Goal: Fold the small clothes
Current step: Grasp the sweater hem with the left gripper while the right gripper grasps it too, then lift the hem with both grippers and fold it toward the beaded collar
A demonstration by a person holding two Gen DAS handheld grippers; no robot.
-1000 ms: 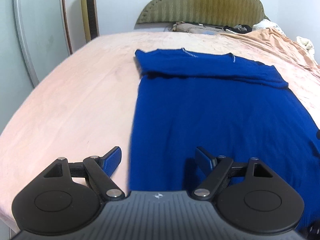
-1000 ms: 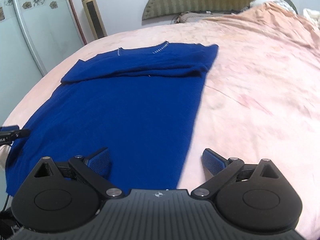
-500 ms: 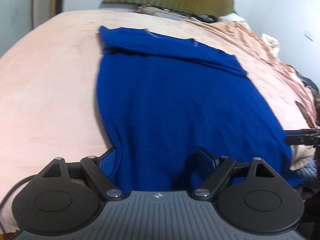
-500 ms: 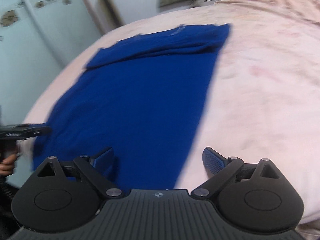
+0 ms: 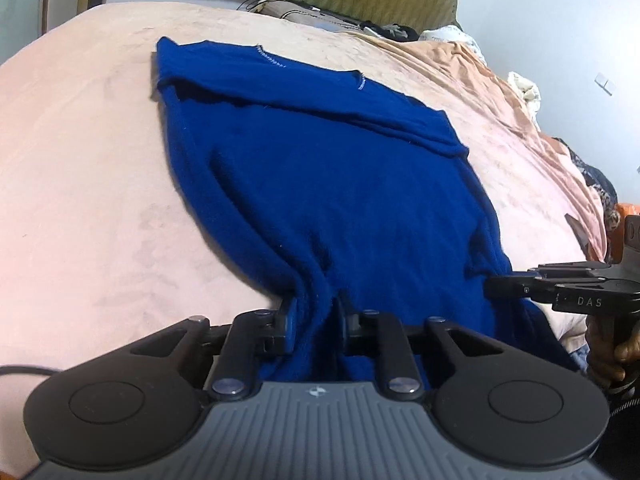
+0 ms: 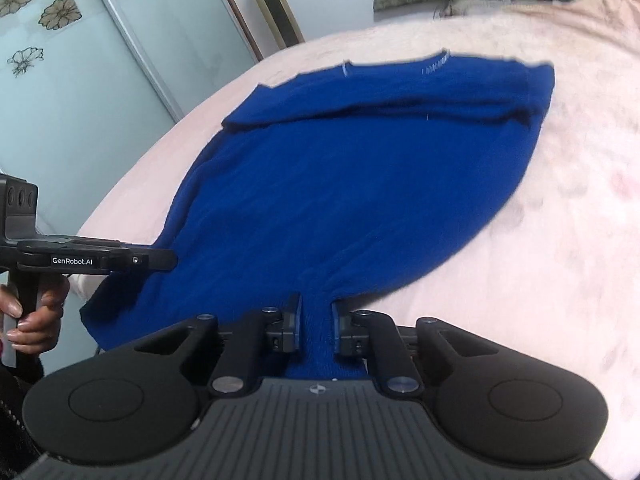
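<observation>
The blue sweater, spread across frame centre on the bed, is soft, limp knit that bunches where pinched: left gripper and right gripper each clench a near hem corner, the appropriate hold.

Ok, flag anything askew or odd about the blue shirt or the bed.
Nothing is damaged. The blue shirt bunches into ridges where the left gripper and right gripper pinch its near hem, so it no longer lies flat. At the far side of the bed, orange bedding lies rumpled.
</observation>
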